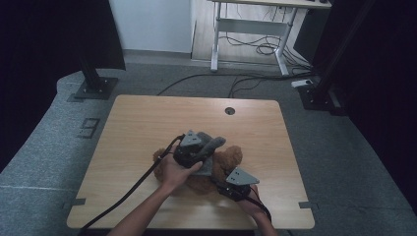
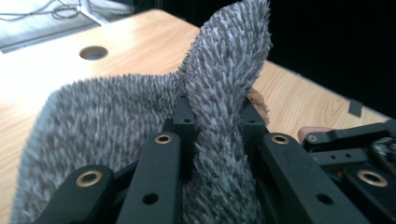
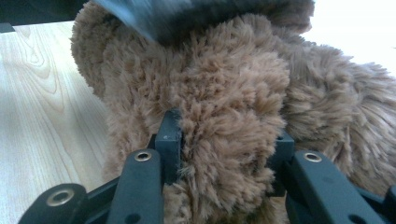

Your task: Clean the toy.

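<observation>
Left gripper [image 2: 212,135] is clamped on a fold of grey fuzzy cloth [image 2: 116,121], the pinched part standing up between its jaws and the rest draping down to one side. Seen from the high view, that gripper [image 1: 196,150] sits over the middle of the worktop [image 1: 142,123], with the cloth [image 1: 212,145] bunched just above and against the brown plush toy [image 1: 231,157]. Right gripper [image 3: 224,154] is closed on a thick tuft of the toy's brown fur [image 3: 224,116], its jaws pressed into the pile on either side; in the high view it [image 1: 235,183] lies at the near edge of the toy, toward the person's side.

Judging by how things lie, the work looks like putting the grey cloth on the toy or taking it off, and I cannot tell which. What seems done: both grips are secure, one on each thing, with the toy pinned down on the worktop. What seems left: the cloth is neither spread over the toy nor clear of it. A dark grey edge [image 3: 154,16] lies across the toy's top in the right gripper view, so the two are touching there. The main move is probably yet to be finished.
</observation>
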Tool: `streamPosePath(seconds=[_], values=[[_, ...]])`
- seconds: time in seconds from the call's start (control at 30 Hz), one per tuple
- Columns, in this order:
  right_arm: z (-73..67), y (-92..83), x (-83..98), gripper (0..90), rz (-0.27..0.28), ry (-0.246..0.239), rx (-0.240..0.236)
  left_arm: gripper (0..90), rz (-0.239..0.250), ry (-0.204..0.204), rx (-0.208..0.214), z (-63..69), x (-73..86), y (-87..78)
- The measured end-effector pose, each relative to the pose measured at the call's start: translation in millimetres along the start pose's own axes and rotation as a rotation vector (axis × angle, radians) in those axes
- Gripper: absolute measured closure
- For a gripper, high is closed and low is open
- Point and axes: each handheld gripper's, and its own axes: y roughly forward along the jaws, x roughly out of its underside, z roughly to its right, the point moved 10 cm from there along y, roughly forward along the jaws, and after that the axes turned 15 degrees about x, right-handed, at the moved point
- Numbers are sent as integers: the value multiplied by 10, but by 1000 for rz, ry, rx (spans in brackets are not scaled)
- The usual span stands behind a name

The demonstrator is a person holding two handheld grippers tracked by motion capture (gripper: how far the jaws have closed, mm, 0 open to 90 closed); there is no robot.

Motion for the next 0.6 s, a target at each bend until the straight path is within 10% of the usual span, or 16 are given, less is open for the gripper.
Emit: streamPosePath(seconds=[0.17, 0.33, 0.6], values=[[-7, 4, 6, 599, 2, -10, 4, 754, -103, -69, 13, -141, 167, 121], [-28, -2, 18, 598, 3, -35, 0, 765, -159, -45, -21, -153, 234, 62], [-68, -22, 32, 584, 8, -68, 0, 771, -112, -72, -36, -222, 375, -89]])
